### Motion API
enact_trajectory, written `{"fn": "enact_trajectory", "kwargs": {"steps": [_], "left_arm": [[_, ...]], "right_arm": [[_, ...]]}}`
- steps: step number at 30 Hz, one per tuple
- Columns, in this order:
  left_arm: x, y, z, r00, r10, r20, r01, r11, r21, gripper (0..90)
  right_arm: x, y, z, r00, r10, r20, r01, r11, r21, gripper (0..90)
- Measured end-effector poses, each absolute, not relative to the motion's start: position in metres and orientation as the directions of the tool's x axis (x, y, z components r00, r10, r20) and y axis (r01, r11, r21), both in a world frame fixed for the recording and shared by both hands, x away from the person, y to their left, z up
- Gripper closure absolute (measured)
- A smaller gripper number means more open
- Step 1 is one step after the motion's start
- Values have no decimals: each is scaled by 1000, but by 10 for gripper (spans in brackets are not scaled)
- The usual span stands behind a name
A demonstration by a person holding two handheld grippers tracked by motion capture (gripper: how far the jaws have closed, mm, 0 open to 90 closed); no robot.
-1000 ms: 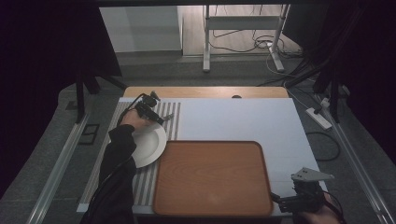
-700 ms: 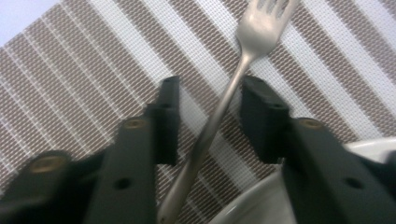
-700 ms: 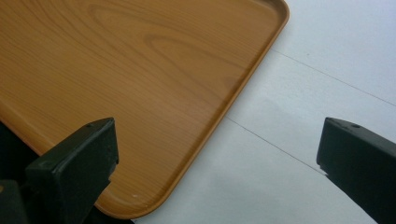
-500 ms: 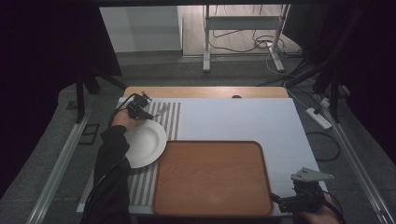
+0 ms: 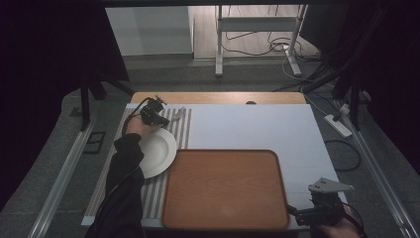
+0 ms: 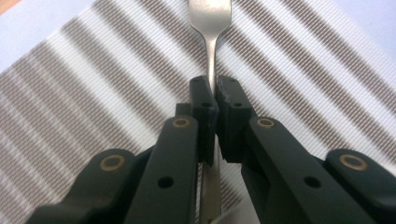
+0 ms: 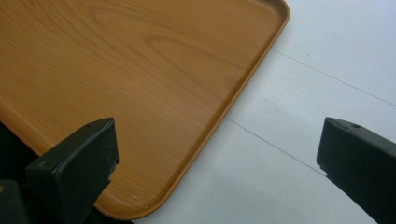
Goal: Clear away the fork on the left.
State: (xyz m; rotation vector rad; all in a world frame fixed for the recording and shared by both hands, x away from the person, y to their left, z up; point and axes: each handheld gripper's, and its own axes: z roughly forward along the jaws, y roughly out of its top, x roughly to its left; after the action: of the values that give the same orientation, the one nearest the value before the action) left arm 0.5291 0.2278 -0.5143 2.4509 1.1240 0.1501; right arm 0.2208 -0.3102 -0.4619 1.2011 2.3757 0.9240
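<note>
A silver utensil (image 6: pixel 212 44) lies on the striped placemat (image 6: pixel 107 79), just beyond the white plate (image 5: pixel 157 152). My left gripper (image 6: pixel 212 86) is shut on the utensil's thin shaft, and its broader end runs out past the jaws. In the high view this left gripper (image 5: pixel 164 119) sits at the plate's far edge, with the utensil (image 5: pixel 179 112) pointing away to the right. My right gripper (image 7: pixel 219 135) stands open over the near right corner of the wooden tray (image 7: pixel 140 70) with nothing between its jaws. In the high view the right gripper (image 5: pixel 293 213) is beside the tray (image 5: pixel 223 188).
A white cover (image 5: pixel 257 129) spreads over the table, and a wooden strip (image 5: pixel 218 97) shows along its far edge. The placemat (image 5: pixel 182 130) fills the left side. Cables and a power strip (image 5: pixel 338 126) lie on the floor to the right.
My left gripper shifted a little to the left beyond the plate and its jaws went from wide apart to shut on the utensil. The right gripper has not moved.
</note>
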Motion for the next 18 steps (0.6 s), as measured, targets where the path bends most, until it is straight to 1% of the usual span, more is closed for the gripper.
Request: {"fn": "enact_trajectory", "kwargs": {"steps": [11, 18], "left_arm": [[533, 183, -505, 713, 698, -69, 653, -623, 431, 857], [531, 162, -495, 734, 674, -81, 638, -644, 422, 857]], "right_arm": [[220, -311, -462, -598, 802, 1, 593, 441, 674, 0], [220, -311, -462, -598, 802, 1, 592, 441, 674, 0]]}}
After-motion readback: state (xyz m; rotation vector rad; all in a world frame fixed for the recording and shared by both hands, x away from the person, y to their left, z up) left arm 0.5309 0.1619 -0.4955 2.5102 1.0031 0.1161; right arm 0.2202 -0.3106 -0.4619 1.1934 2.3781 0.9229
